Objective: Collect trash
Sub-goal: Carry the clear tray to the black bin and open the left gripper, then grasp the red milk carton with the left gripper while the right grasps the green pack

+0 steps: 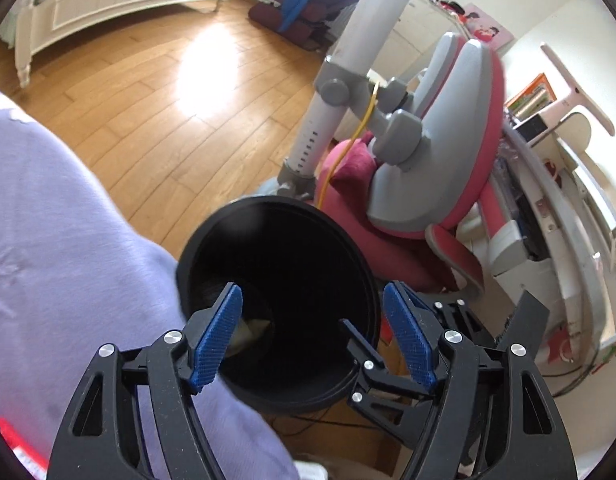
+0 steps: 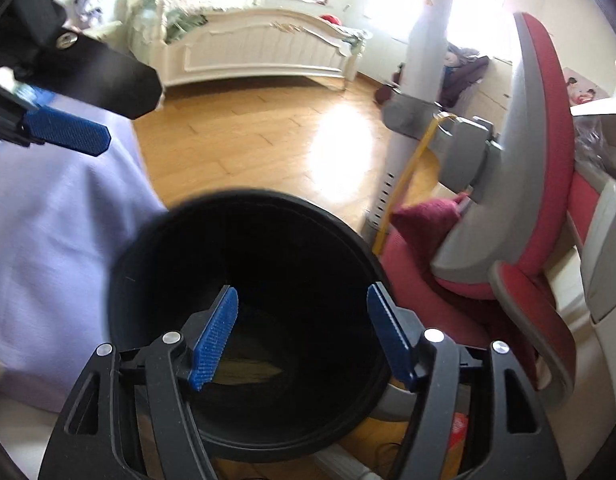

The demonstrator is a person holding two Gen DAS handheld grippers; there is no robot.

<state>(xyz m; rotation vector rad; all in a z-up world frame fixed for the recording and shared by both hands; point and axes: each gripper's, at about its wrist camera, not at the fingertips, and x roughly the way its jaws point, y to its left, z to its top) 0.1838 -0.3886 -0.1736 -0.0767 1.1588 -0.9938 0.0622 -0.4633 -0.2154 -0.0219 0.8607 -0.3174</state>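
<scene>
Both the left gripper (image 1: 313,334) and right gripper (image 2: 302,336) hang over the black bin's (image 1: 212,224) mouth, jaws apart and empty, seemingly for dropping trash inside.

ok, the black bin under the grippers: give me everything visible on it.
The round black plastic bin stands upright on the wooden floor, open-topped, with a thick rolled rim and smooth dark walls. Deep inside lies something pale yellowish, too dim to identify. Lilac fabric sits against its left side; a pink and grey chair stands to its right. Both grippers point into its mouth, jaws open and empty.
</scene>
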